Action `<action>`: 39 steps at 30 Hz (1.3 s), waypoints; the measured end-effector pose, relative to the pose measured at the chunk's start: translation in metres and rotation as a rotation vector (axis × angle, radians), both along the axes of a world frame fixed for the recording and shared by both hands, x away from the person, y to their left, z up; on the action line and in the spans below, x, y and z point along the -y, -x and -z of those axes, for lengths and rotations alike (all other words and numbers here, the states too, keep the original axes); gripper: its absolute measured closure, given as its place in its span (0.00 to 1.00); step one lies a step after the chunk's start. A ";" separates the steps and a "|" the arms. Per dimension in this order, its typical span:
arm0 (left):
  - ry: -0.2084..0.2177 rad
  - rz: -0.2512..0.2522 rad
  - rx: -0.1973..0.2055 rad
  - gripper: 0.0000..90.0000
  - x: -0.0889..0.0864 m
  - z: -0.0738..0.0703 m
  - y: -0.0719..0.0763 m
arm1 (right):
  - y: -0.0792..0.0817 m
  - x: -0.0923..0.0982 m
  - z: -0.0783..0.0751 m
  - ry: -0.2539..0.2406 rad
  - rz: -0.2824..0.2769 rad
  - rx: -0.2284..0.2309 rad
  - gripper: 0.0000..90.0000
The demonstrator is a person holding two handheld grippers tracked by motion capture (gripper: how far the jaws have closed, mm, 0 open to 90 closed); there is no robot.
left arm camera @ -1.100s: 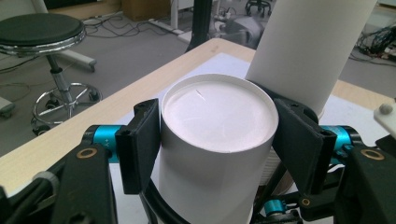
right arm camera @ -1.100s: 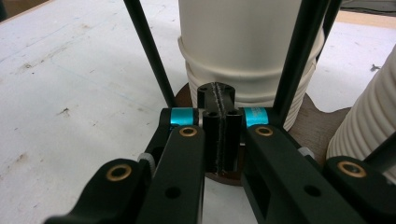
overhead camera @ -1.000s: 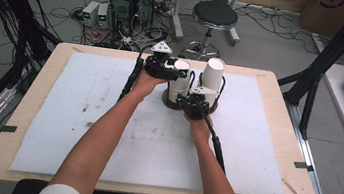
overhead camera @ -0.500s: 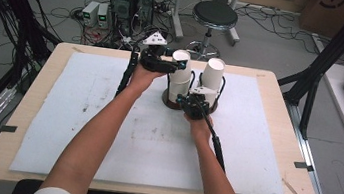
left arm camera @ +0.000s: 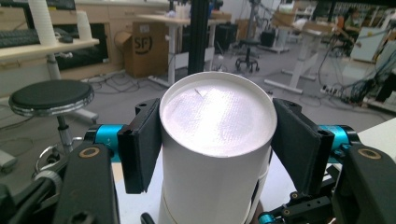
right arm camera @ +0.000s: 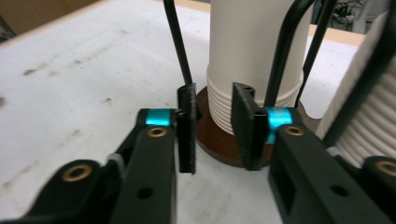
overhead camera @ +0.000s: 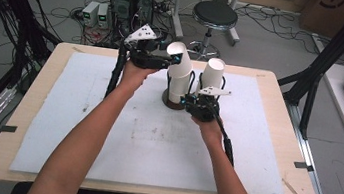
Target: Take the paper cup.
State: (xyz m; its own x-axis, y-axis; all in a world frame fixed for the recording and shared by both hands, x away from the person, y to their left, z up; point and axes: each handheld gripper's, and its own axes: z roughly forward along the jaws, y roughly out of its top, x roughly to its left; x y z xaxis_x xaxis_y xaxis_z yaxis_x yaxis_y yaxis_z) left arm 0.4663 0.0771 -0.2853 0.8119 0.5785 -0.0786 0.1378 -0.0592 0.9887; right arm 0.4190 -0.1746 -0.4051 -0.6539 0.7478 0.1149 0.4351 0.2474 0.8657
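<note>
High view down over tabletop; two tongs views close, sharing cup stack between tongs.

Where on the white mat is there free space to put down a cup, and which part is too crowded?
The white mat is bare on its left side, between its left edge and the left forearm, and on its right side, between the right forearm and its right edge. The far middle is crowded: both cup stacks in their holder, with the left claw and right claw.
</note>
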 end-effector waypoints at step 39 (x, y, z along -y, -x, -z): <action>-0.058 0.105 -0.046 0.40 -0.042 0.059 0.102 | 0.064 0.079 0.003 -0.006 -0.184 0.079 0.23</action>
State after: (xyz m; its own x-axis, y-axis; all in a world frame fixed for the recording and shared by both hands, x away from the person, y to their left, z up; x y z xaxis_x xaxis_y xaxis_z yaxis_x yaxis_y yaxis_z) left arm 0.3640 0.1193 -0.3439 0.8646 0.4950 -0.0865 0.1734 -0.1323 0.9759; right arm 0.3549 -0.2531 -0.4086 -0.7868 0.6142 0.0613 0.3132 0.3117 0.8971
